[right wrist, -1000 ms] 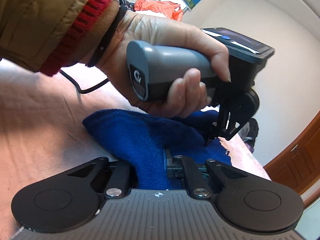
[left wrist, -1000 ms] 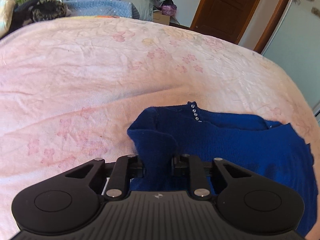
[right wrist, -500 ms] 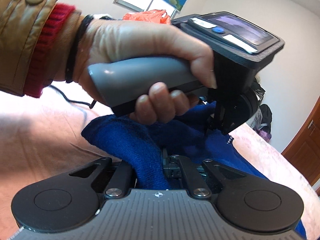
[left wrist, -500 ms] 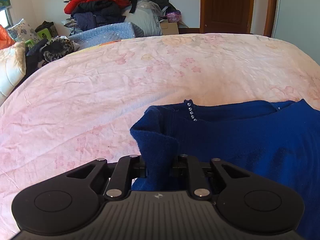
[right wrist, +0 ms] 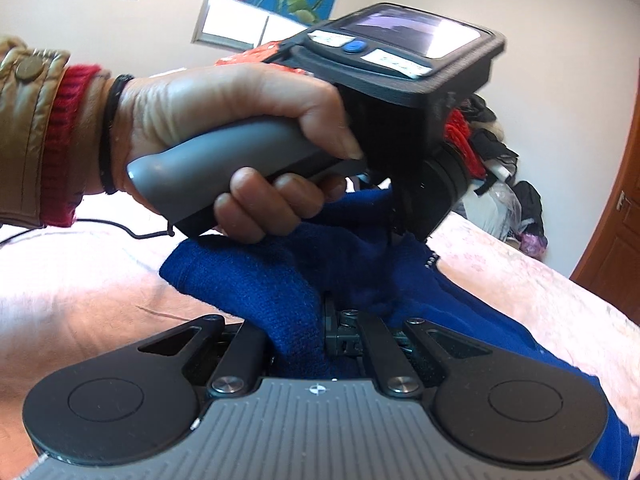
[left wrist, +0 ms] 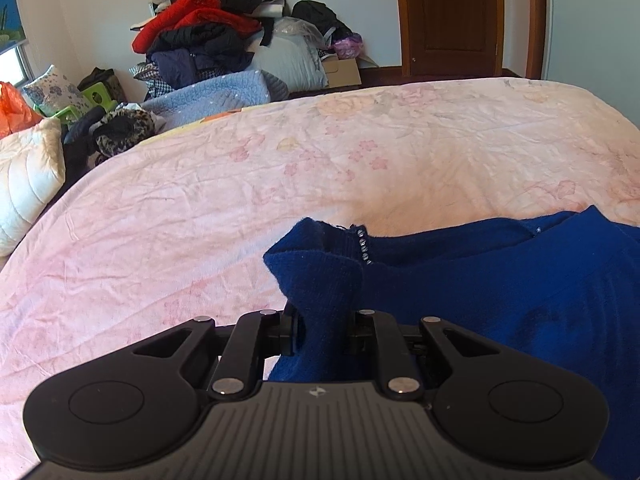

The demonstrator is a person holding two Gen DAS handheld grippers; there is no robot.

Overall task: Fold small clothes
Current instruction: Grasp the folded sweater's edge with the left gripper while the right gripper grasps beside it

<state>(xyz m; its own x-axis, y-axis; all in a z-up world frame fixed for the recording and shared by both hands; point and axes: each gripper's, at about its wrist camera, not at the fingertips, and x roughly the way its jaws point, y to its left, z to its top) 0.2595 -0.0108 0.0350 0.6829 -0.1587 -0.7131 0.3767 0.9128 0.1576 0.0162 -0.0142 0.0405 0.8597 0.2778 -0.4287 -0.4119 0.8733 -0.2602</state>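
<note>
A small dark blue knit sweater [left wrist: 500, 280] with a row of tiny rhinestones at the neck lies on the pink bed sheet [left wrist: 240, 208]. My left gripper [left wrist: 322, 332] is shut on a bunched edge of it and holds that edge up off the sheet. My right gripper [right wrist: 316, 328] is shut on another edge of the same sweater [right wrist: 256, 276]. In the right wrist view the left gripper's handle and the hand holding it [right wrist: 224, 152] fill the upper frame, close above the cloth. Both pairs of fingertips are buried in the fabric.
A pile of clothes and quilts [left wrist: 208, 48] lies beyond the bed's far left. A white quilted pillow [left wrist: 28, 176] lies at the left edge. A wooden door [left wrist: 448, 16] stands at the back. A black cable [right wrist: 132, 232] trails on the sheet.
Both grippers have lifted with the sweater edges held. The left view has tilted up, showing more of the room. The left hand now sits higher and closer in the right view.
</note>
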